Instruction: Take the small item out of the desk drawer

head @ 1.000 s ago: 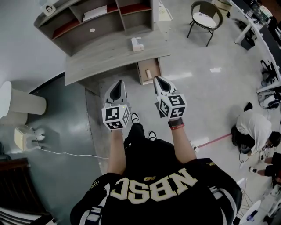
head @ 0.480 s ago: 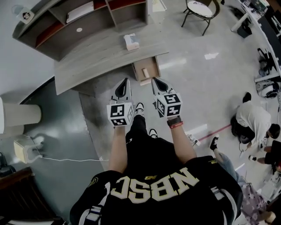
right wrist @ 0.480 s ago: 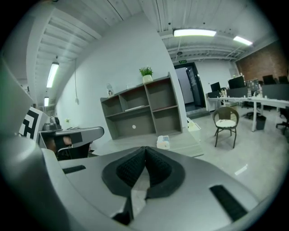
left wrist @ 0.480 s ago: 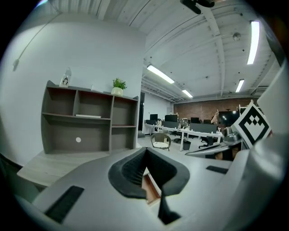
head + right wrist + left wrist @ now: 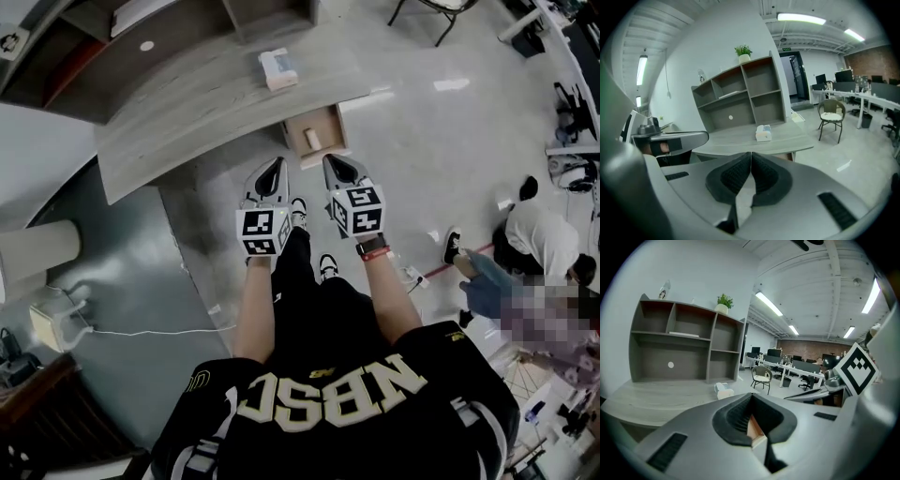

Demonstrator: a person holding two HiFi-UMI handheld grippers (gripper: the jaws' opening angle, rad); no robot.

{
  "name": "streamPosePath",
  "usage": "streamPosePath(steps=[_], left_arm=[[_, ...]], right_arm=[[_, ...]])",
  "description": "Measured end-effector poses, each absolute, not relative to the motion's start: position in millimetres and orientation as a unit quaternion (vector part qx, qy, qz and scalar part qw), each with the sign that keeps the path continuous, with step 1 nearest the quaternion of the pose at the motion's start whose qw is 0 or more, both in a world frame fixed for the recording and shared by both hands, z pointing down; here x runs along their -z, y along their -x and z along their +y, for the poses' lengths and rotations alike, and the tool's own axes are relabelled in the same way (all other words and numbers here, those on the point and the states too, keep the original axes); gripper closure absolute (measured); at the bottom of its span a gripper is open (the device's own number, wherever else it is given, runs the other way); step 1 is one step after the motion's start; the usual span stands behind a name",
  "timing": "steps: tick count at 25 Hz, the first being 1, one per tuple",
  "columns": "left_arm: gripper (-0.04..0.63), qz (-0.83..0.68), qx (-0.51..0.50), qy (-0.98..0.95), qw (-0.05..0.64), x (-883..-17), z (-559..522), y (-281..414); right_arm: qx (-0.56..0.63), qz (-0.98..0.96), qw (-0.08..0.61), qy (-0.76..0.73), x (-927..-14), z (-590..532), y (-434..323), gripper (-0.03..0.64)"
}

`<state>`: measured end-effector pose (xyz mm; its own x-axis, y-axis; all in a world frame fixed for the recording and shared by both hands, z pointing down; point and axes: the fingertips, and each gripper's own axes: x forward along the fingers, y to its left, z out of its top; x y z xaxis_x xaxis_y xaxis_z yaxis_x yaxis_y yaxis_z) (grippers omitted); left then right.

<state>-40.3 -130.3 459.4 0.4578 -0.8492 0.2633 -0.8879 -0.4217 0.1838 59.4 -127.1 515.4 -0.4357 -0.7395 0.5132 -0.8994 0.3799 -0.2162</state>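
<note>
Scene: a person stands on a grey floor and looks down at a pale wood-grain tabletop (image 5: 206,103) on the far side, with a tool in each hand.
Drawer: a small wooden drawer (image 5: 326,122) stands pulled open from under the tabletop's near right edge, its inside open to the head view.
Small item: a pale, block-like piece (image 5: 311,139) lies inside the drawer, toward its near left part. It is too small to name. Its long side seems to run near to far.
Left tool: the left tool (image 5: 274,166) is closed with nothing held. In its own view the black ribbed pads (image 5: 736,416) meet at the tip, and a strip of wood shows through the gap below them.
Right tool: the right tool (image 5: 334,162) is also closed and empty. Its pads (image 5: 766,176) touch along the centre line.
Key relation: the item lies just beyond both tips, on the far side and between the two tools. It is to the right of the left tip and slightly left of the right tip. The right tool looks the nearer one.
Judgement: neither tool is in the drawer yet. Whichever takes the item would first need to open its jaws.
Other things: a tissue box (image 5: 278,67) sits on the tabletop, far from the drawer, and a grey shelf unit (image 5: 740,96) stands at the tabletop's far edge.
</note>
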Motion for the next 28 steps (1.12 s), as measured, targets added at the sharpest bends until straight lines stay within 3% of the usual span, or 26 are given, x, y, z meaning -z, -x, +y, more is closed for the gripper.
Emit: streamPosePath(steps=[28], left_arm=[[0.583, -0.497, -0.107, -0.832, 0.222, -576.9, -199.1, 45.4]], right_arm=[[-0.299, -0.786, 0.290, -0.457, -694.9, -199.5, -41.3, 0.517]])
